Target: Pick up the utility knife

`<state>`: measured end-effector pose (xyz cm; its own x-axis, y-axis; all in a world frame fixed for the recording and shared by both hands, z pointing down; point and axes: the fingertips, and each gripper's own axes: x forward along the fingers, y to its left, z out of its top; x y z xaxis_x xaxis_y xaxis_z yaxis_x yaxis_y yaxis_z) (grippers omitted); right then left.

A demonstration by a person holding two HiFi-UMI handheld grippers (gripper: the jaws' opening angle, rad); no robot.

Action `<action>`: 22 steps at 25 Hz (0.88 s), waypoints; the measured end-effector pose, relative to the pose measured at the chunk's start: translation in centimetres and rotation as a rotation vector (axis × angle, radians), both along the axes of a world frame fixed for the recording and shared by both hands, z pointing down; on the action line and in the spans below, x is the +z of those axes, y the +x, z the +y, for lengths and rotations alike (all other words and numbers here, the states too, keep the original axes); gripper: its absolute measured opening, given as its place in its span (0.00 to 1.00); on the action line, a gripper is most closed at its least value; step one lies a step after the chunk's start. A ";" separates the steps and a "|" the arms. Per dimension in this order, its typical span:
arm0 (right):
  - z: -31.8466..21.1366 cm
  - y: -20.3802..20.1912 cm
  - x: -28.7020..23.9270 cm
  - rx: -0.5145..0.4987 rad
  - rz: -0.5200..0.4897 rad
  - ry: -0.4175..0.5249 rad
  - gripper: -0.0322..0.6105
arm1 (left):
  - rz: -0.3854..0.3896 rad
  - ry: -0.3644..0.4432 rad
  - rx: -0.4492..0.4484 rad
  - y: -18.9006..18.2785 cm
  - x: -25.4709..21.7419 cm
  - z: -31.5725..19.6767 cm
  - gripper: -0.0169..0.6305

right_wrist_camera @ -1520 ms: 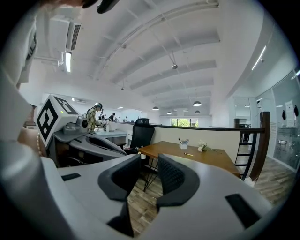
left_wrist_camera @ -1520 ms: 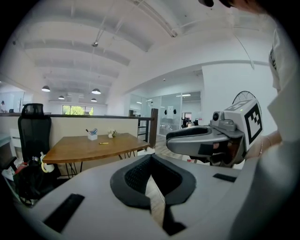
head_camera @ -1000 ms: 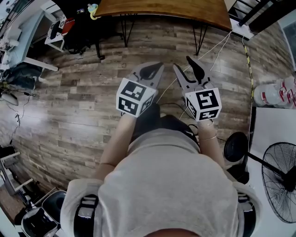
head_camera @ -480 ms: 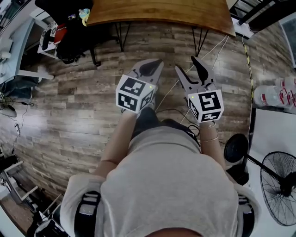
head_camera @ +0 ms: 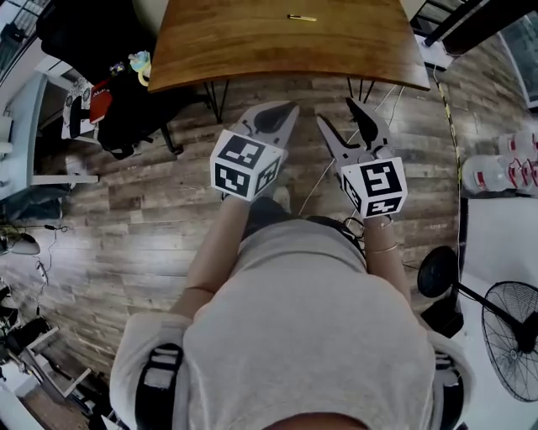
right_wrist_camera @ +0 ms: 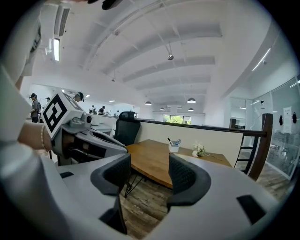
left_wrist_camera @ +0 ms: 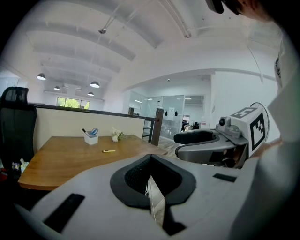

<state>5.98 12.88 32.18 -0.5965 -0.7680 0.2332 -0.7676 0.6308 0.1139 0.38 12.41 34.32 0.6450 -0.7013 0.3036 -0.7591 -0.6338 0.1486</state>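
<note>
Left gripper (left_wrist_camera: 151, 174): jaws sitting all but together, holding nothing.
Right gripper (right_wrist_camera: 150, 176): jaws opening, nothing between them.
Knife (head_camera: 301, 18): lying on table (head_camera: 244, 46), well ahead.

My left gripper (left_wrist_camera: 151, 180) fills the foreground, its black-padded jaws closed to a thin slit with nothing between them. My right gripper (left_wrist_camera: 183, 144) sits just beside it at right, jaws opening and empty. Beyond, at left, a wooden table (left_wrist_camera: 61, 161) carries a thin yellow utility knife (left_wrist_camera: 108, 151), a white pen holder (left_wrist_camera: 91, 138) and white flowers (left_wrist_camera: 115, 135), all well apart from both grippers, with a black chair (left_wrist_camera: 16, 122) at the far left edge.
</note>
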 end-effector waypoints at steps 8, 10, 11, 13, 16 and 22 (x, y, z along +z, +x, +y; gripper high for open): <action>-5.4 -3.0 0.9 0.010 0.014 -0.027 0.45 | 0.023 -0.031 0.018 -2.9 1.1 -5.2 0.05; -6.1 -3.3 1.3 0.013 0.010 -0.038 0.45 | 0.028 -0.044 0.021 -3.1 1.5 -5.9 0.05; -6.4 -3.3 1.4 0.013 0.007 -0.042 0.45 | 0.030 -0.051 0.022 -3.1 1.8 -6.1 0.05; -7.0 -3.4 1.8 0.006 0.004 -0.048 0.45 | 0.035 -0.065 0.019 -3.2 2.3 -6.4 0.05; -8.1 -3.8 2.2 -0.010 0.004 -0.058 0.45 | 0.041 -0.084 0.004 -3.7 3.0 -7.2 0.05; -12.1 -4.4 2.3 -0.040 0.008 -0.049 0.45 | 0.050 -0.086 -0.040 -4.5 3.3 -10.6 0.05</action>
<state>1.55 0.83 34.49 -0.6248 -0.7308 0.2748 -0.7405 0.6662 0.0882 -4.16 1.78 37.58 0.6331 -0.6992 0.3323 -0.7736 -0.5867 0.2395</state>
